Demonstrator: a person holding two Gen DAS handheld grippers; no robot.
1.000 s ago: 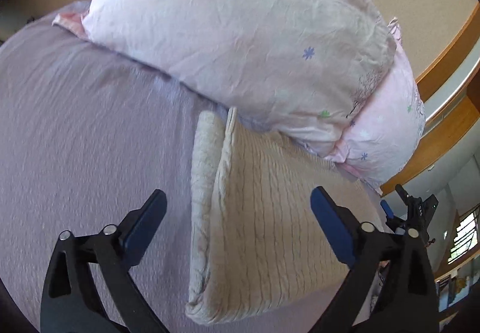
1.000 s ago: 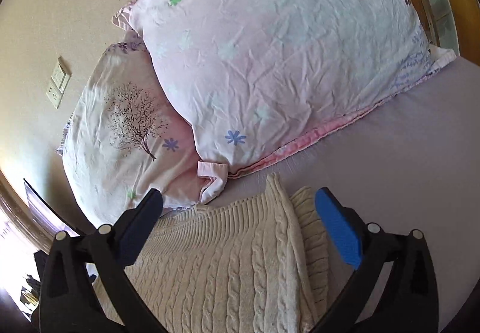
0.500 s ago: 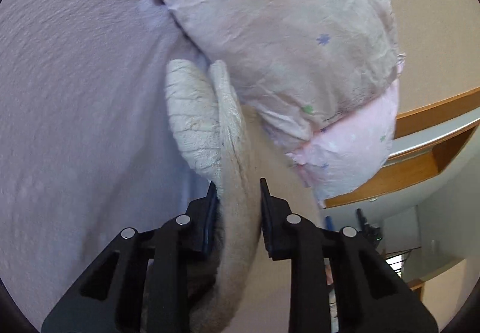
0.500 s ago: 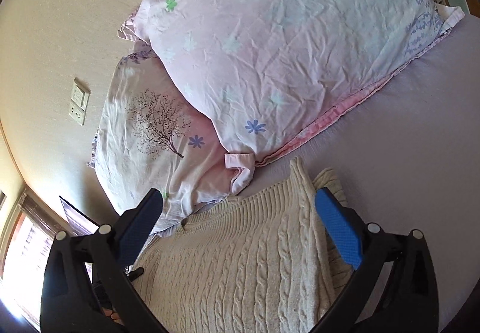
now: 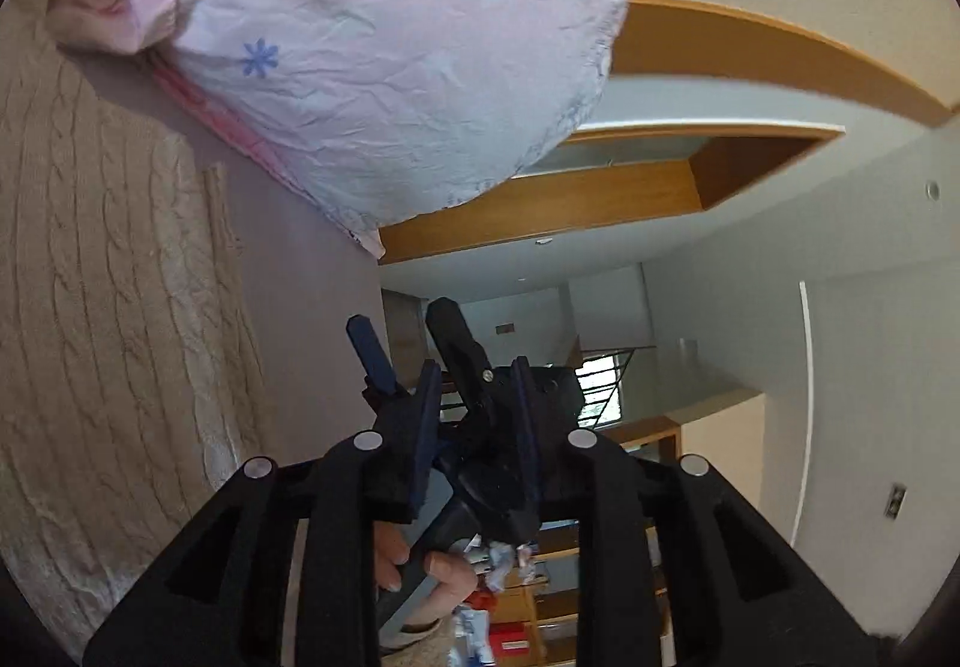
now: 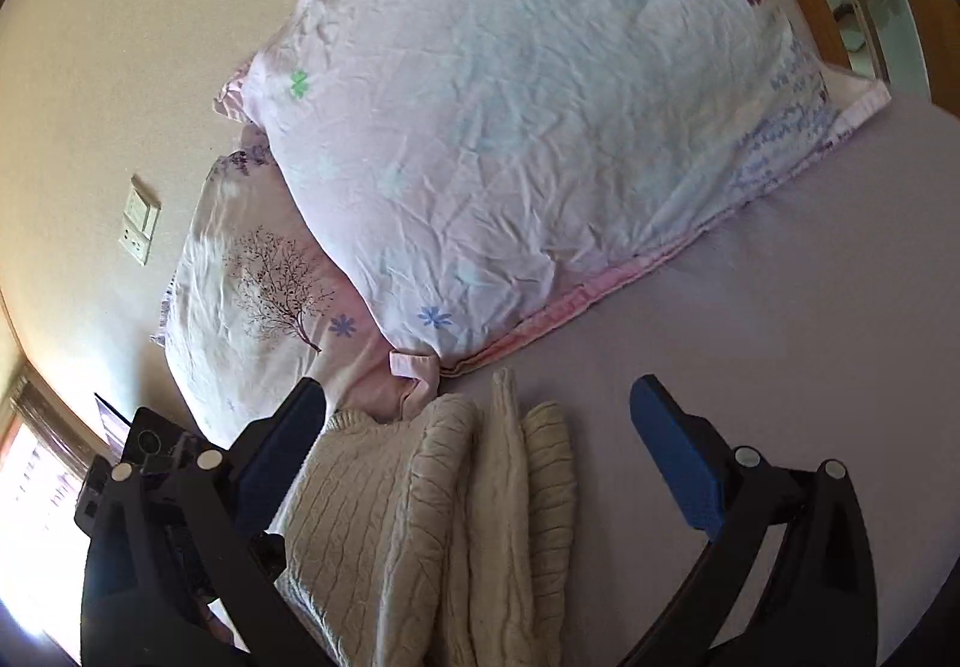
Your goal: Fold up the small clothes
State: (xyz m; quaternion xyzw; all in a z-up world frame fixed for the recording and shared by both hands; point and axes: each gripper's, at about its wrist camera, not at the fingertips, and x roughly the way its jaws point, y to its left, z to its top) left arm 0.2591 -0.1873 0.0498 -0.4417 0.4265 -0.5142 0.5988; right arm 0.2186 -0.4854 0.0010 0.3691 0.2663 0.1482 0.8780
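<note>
A cream cable-knit sweater [image 6: 432, 523] lies folded on the lilac bed sheet [image 6: 780, 367], its layers doubled over below the pillows. My right gripper [image 6: 474, 427] is open, its blue pads on either side of the sweater's folded end. In the left wrist view the sweater [image 5: 114, 307] lies flat at the left. My left gripper [image 5: 474, 415] has its jaws nearly closed with no cloth between them, pointing past the bed's edge. The right gripper [image 5: 414, 349] and a hand show just beyond it.
Two pink floral pillows [image 6: 540, 126] are stacked against the wall at the bed's head, touching the sweater's top edge. A wall socket [image 6: 141, 220] is on the wall at left. A wooden frame [image 5: 600, 193] and the room beyond lie past the bed edge.
My left gripper closed on the sweater's folded edge, carried it over, then let go and swung toward the bed's edge. The sweater now shows an extra fold. The right gripper stayed open.
</note>
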